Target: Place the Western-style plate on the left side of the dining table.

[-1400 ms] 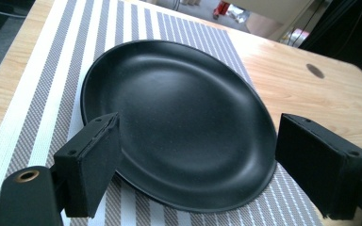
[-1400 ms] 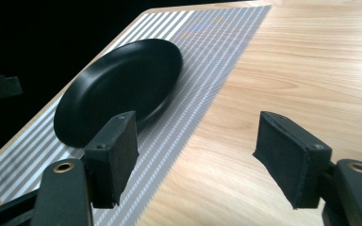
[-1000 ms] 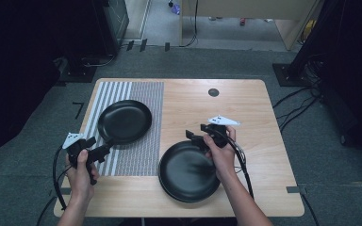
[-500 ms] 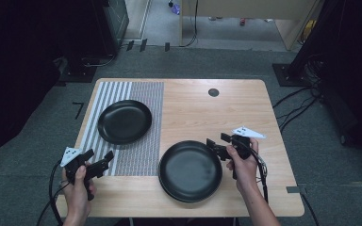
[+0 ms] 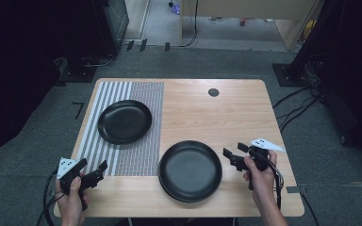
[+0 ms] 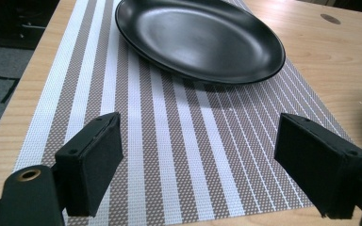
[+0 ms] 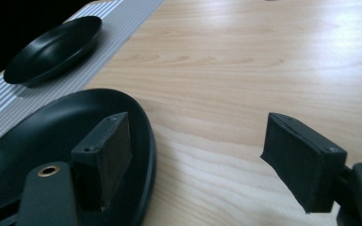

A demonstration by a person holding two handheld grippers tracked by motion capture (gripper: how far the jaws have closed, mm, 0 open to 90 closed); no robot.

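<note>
Plates sit on a wooden counter (image 5: 245,117) in front of you, two of them, both black and empty. The far plate (image 5: 124,121) rests on a striped mat (image 5: 141,141) that covers the left part of the counter. The near plate (image 5: 190,170) lies on bare wood close to your edge, just right of the mat, with its left rim at the mat's border. The two plates are apart and do not touch.

Your left claw (image 5: 93,172) hovers at the near left corner of the mat, held in your left hand (image 5: 70,195). Its jaws stand wide apart with nothing between them. In the left gripper view the claw (image 6: 198,174) looks along the mat's stripes toward the far plate (image 6: 202,37), which lies well ahead of the pads and clear of them.

Your right claw (image 5: 234,156) sits just to the right of the near plate, held in your right hand (image 5: 261,181). Its jaws are also wide apart and have just been opening, with nothing gripped. In the right gripper view the claw (image 7: 195,160) points across the counter (image 7: 245,70): one pad shows over the near plate's (image 7: 52,136) rim, the other over bare wood. Whether that pad touches the rim, you cannot tell from these views. The far plate (image 7: 52,47) shows farther off on the mat (image 7: 99,28).

A small dark round disc (image 5: 213,92) sits in the counter near its far edge.
</note>
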